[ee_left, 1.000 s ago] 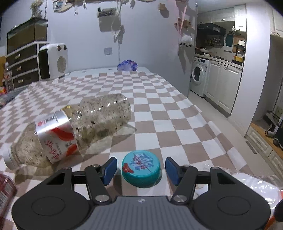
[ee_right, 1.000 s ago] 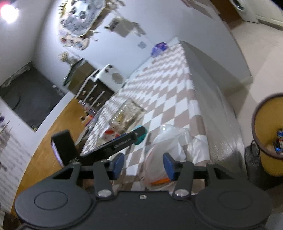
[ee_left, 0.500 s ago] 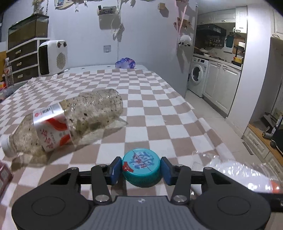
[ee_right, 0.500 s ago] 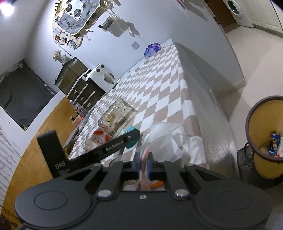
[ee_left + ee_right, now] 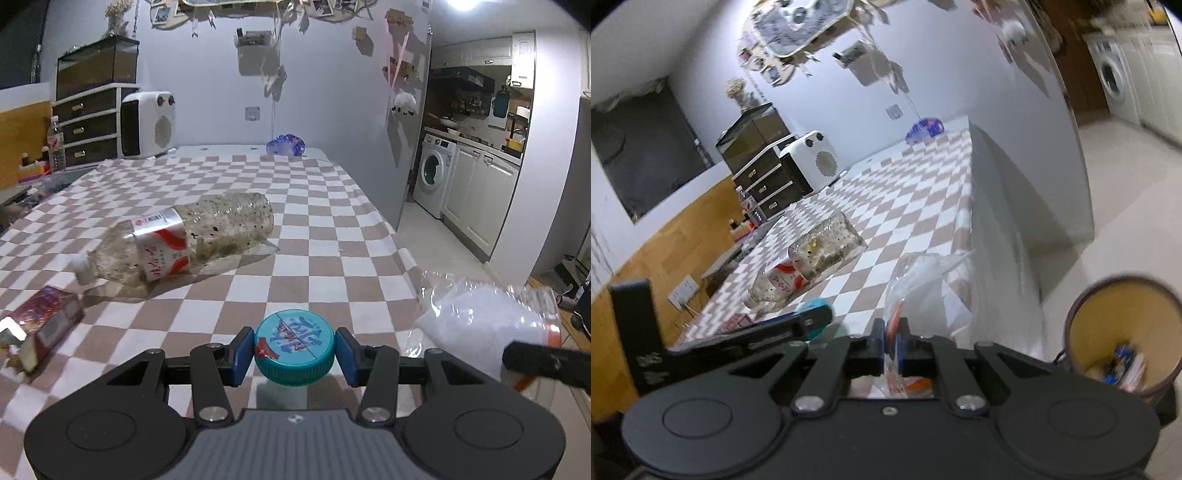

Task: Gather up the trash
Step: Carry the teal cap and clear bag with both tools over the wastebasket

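Note:
A teal bottle cap [image 5: 294, 345] with a blue printed top sits between the blue pads of my left gripper [image 5: 294, 350], which is shut on it just above the checked tablecloth [image 5: 321, 229]. My right gripper [image 5: 891, 341] is shut on a crumpled clear plastic bag [image 5: 929, 284] with orange print, lifted at the table's right edge; the same bag [image 5: 480, 317] shows at the right of the left wrist view. A dirty clear bottle [image 5: 192, 242] with a red and silver label lies on its side farther back. The teal cap [image 5: 814, 308] and left gripper show at the left of the right wrist view.
A small red carton [image 5: 40, 325] lies at the left edge. A yellow-lined bin [image 5: 1123, 334] with some trash stands on the floor to the right of the table. A blue wrapper [image 5: 285, 144] sits at the table's far end, a white heater [image 5: 147, 123] and drawers behind.
My left gripper closed on the teal cap and drew it back from the bottle, lifting slightly. My right gripper closed on the plastic bag, rolled, and raised it.

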The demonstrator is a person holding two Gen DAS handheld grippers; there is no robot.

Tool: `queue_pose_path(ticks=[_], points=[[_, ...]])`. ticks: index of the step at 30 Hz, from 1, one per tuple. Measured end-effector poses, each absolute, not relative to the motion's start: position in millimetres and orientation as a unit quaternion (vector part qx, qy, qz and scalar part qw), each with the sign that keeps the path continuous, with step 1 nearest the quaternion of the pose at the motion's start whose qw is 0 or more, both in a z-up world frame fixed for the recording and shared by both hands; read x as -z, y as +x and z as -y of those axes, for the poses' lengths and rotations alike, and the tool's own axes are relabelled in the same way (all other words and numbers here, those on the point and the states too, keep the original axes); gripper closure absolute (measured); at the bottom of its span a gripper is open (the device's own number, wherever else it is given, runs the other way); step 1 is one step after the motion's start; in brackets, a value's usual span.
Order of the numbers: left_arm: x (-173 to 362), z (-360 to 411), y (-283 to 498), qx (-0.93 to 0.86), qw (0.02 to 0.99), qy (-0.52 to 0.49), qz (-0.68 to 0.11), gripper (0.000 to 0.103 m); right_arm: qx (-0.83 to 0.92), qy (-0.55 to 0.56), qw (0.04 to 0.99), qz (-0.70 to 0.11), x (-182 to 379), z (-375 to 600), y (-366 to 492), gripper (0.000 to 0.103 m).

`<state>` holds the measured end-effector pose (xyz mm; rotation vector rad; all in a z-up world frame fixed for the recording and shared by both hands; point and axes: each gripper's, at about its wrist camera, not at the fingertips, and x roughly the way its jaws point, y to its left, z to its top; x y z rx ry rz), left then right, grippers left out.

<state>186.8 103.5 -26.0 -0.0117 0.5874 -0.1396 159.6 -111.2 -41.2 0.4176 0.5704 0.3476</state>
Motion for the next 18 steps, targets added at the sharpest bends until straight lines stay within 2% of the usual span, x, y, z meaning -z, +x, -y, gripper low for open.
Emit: queue_pose_path(ticks=[18], points=[[-5,-68,115,0.075,0.966,-0.005,-0.249,0.054,-0.145,0.086,0.957,-0.236,15,144,120,0.097]])
